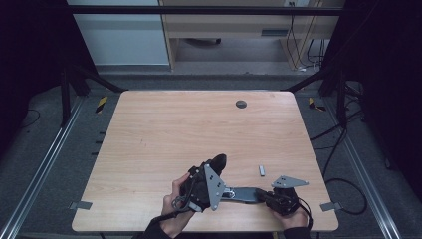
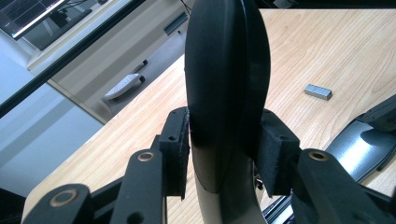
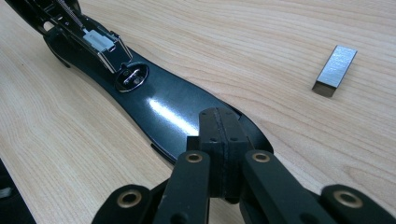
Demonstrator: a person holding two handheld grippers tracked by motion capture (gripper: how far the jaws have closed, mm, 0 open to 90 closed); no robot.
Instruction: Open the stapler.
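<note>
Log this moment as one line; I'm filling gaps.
left gripper: shut on black stapler top | right gripper: shut, pressing glossy stapler base | grey staple block: on table

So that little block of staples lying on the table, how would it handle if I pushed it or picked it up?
The block of staples lies flat with square edges, so it would likely slide, not roll. Its shiny metal sides look slippery for tongs. Being a thin glued strip, it may snap if squeezed hard.

My stapler's base (image 3: 163,107) looks glossy dark plastic with a bright metal anvil plate (image 3: 132,77); its raised top (image 2: 226,88) reads smooth black, semi-matt. The staple block (image 3: 335,70) is brushed metal. The table (image 1: 169,129) shows smooth matt wood grain.
</note>
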